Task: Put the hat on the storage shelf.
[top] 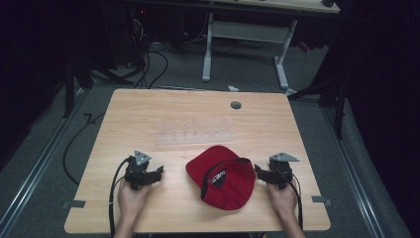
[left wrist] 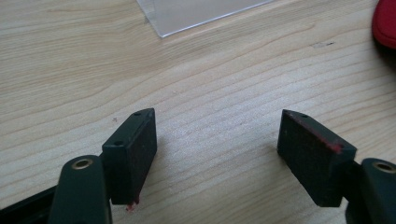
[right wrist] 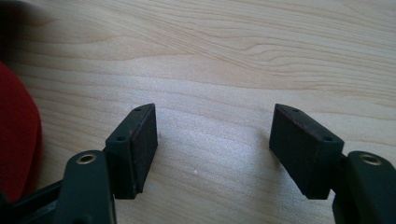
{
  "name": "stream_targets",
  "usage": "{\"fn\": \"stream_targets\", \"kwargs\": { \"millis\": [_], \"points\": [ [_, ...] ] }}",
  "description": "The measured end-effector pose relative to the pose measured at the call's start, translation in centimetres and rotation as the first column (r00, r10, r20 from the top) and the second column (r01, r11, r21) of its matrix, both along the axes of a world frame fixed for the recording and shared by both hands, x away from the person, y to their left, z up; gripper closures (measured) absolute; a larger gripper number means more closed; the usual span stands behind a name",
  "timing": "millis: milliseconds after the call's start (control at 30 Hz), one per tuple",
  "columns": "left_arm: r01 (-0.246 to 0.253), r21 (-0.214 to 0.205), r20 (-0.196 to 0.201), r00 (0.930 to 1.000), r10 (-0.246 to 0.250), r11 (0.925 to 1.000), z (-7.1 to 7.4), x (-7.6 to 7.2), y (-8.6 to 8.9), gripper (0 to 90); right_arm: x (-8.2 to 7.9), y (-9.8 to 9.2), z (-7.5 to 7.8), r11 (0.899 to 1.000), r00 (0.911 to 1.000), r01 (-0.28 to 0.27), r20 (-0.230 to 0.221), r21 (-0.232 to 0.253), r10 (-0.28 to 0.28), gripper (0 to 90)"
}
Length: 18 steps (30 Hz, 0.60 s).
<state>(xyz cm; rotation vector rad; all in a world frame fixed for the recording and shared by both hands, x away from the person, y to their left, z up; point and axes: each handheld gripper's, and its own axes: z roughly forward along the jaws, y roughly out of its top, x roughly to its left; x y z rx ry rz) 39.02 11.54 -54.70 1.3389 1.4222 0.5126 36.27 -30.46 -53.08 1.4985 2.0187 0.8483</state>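
A red baseball cap (top: 221, 177) lies upside down (its black inner band and label facing up) near the front middle of the wooden table (top: 148, 114), between the two grippers. The left gripper (top: 159, 171) rests on the table well to the cap's left, jaws spread over bare wood. The right gripper (top: 257, 170) sits just beside the cap's right edge, jaws likewise spread and empty, and a clear plastic sheet (top: 194, 137) lies flat behind the cap.

cap (top: 221, 178) on table (top: 148, 114) | left claw (top: 157, 172) left of it | right claw (top: 258, 171) right
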Motion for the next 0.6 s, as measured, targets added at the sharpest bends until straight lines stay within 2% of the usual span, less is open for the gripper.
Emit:
{"fn": "stream_targets", "kwargs": {
  "millis": [600],
  "points": [
    [0.005,0.001,-0.001,1.0000,-0.005,1.0000,-0.01,-0.05,-0.03,27.1,0.08,-0.06,0.04,1.000,0.9999,-0.014,-0.007,0.000,0.014,31.5]
  ]
}}
